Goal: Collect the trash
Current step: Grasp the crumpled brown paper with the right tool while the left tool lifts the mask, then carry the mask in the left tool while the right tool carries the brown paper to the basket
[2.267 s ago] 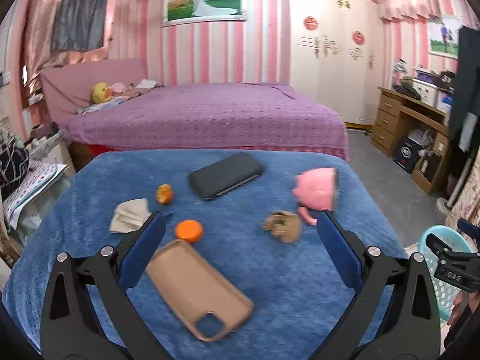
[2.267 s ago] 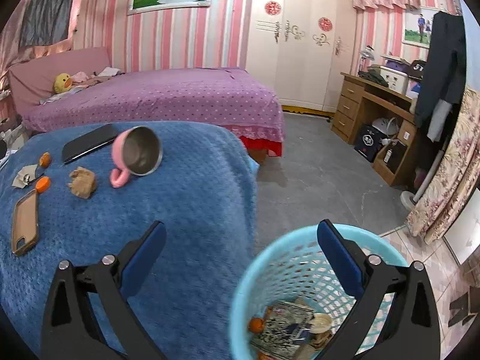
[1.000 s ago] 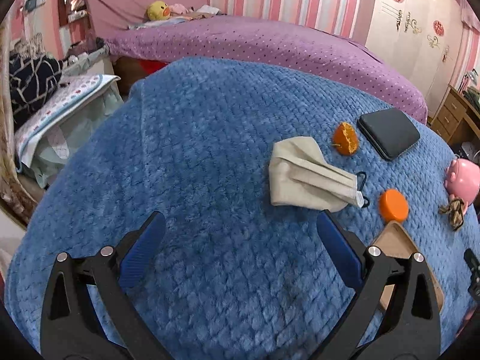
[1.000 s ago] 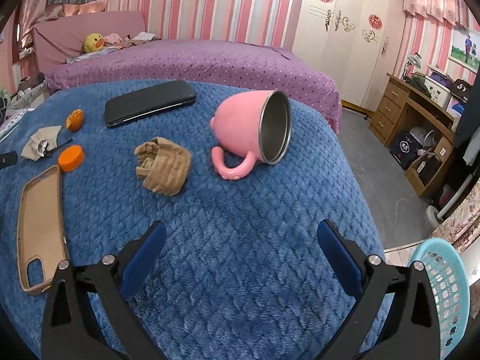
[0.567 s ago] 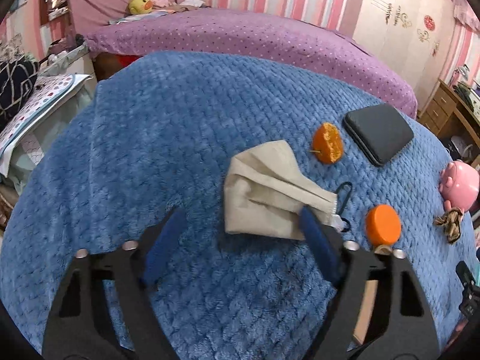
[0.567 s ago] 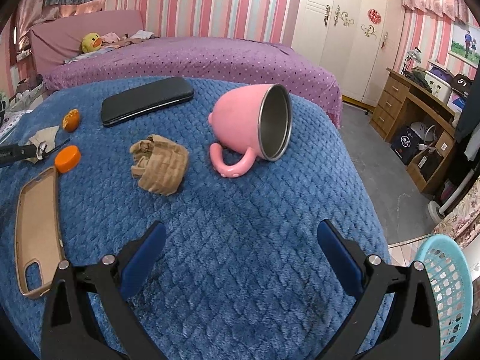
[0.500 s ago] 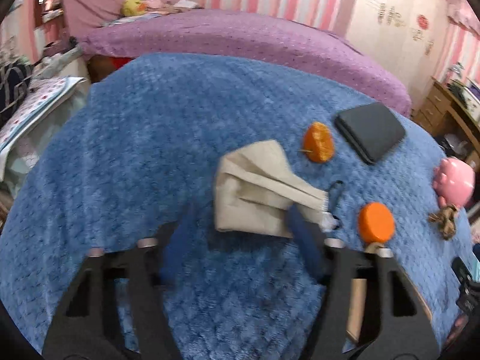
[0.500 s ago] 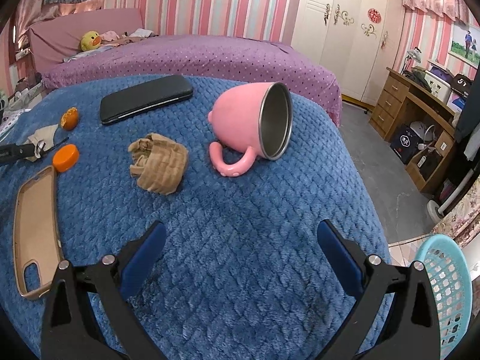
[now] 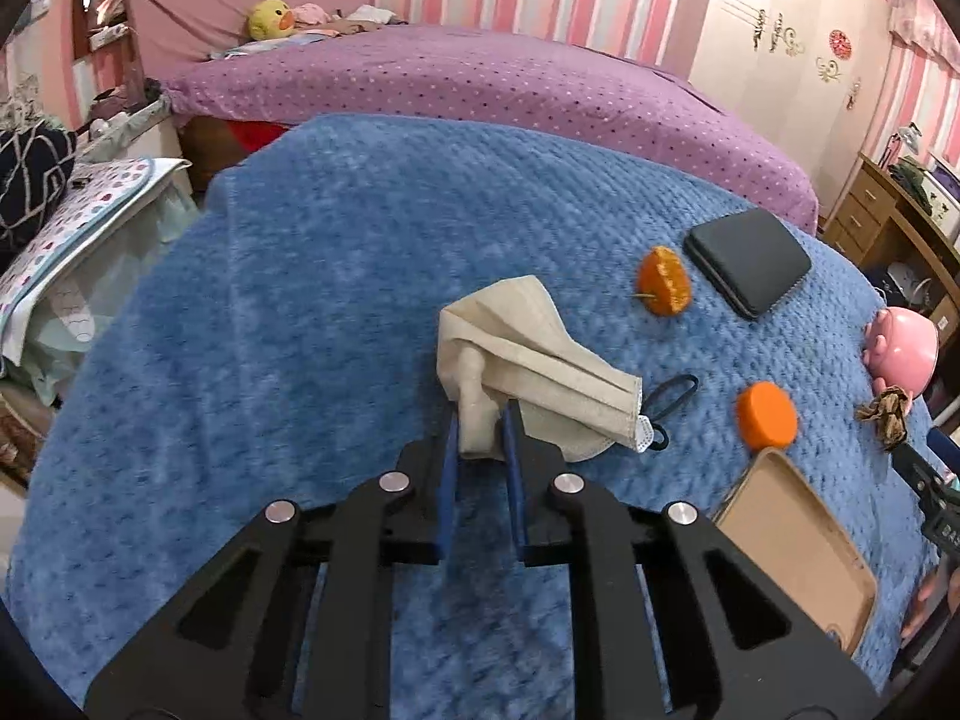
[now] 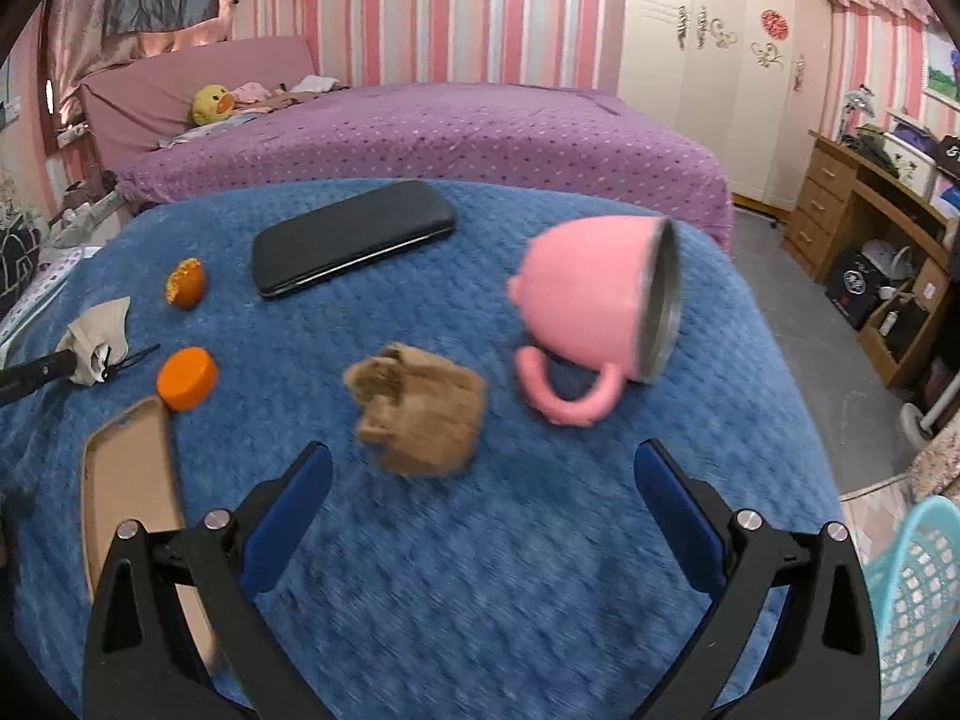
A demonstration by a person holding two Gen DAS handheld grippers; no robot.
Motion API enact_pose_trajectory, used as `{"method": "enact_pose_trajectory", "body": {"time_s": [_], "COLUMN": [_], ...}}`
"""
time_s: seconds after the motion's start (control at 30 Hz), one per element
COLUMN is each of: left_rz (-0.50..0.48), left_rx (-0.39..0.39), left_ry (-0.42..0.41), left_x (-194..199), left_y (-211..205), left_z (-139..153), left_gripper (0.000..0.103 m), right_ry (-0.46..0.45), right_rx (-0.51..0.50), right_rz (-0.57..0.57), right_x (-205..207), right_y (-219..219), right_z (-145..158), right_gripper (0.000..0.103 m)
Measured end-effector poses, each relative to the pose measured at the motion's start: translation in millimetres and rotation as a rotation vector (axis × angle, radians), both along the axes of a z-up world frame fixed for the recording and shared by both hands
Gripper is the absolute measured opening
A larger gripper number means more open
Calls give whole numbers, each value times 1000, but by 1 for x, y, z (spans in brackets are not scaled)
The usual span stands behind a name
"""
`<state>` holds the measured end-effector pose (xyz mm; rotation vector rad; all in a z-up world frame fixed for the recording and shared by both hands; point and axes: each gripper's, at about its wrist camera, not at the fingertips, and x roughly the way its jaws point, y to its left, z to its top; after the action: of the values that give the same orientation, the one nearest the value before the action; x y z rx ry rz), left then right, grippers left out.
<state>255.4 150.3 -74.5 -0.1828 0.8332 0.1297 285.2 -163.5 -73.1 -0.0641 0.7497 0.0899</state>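
My left gripper [image 9: 480,420] is shut on the near edge of a beige face mask [image 9: 528,354] lying on the blue blanket [image 9: 300,300]; the mask also shows in the right wrist view [image 10: 99,330]. An orange peel piece [image 9: 663,288] and an orange bottle cap [image 9: 767,423] lie to its right. My right gripper [image 10: 474,480] is open and empty, just in front of a crumpled brown paper wad [image 10: 420,414]. The cyan trash basket [image 10: 918,588] stands on the floor at the lower right.
A black phone [image 10: 354,237], a pink mug [image 10: 600,312] on its side and a tan phone case [image 10: 129,492] lie on the blanket. A purple bed [image 10: 420,132] is behind, a wooden desk [image 10: 870,204] to the right.
My left gripper has moved in on the face mask and closed on its edge. My right gripper has moved forward toward the brown paper wad, still open.
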Motion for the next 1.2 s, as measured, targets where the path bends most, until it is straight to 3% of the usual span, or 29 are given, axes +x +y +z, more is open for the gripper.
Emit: {"method": "enact_pose_trajectory", "body": {"time_s": [0.13, 0.23, 0.3, 0.5, 0.87, 1.1, 1.2], "left_rz": [-6, -15, -18, -33, -74, -90, -108], "left_rx": [80, 120, 118, 127, 152, 72, 83], "left_ry": [9, 7, 7, -24, -150, -181, -196], "left_x": [-3, -4, -3, -11, -57, -71, -77], "left_y": [-4, -9, -11, -21, -61, -87, -102], "left_z": [2, 3, 4, 14, 61, 75, 81], "left_gripper": [13, 13, 13, 13, 10, 6, 6], "right_ry": [4, 12, 28, -30, -74, -97, -97], "right_rx": [-17, 8, 15, -2, 25, 27, 9], "right_rz": [18, 47, 68, 71, 25, -5, -22], "right_x": [12, 18, 20, 4, -33, -61, -75], "right_y": [11, 16, 18, 12, -23, -49, -63], "right_z": [-2, -5, -8, 3, 20, 31, 34], "right_gripper": [91, 71, 50, 49, 49, 49, 49]}}
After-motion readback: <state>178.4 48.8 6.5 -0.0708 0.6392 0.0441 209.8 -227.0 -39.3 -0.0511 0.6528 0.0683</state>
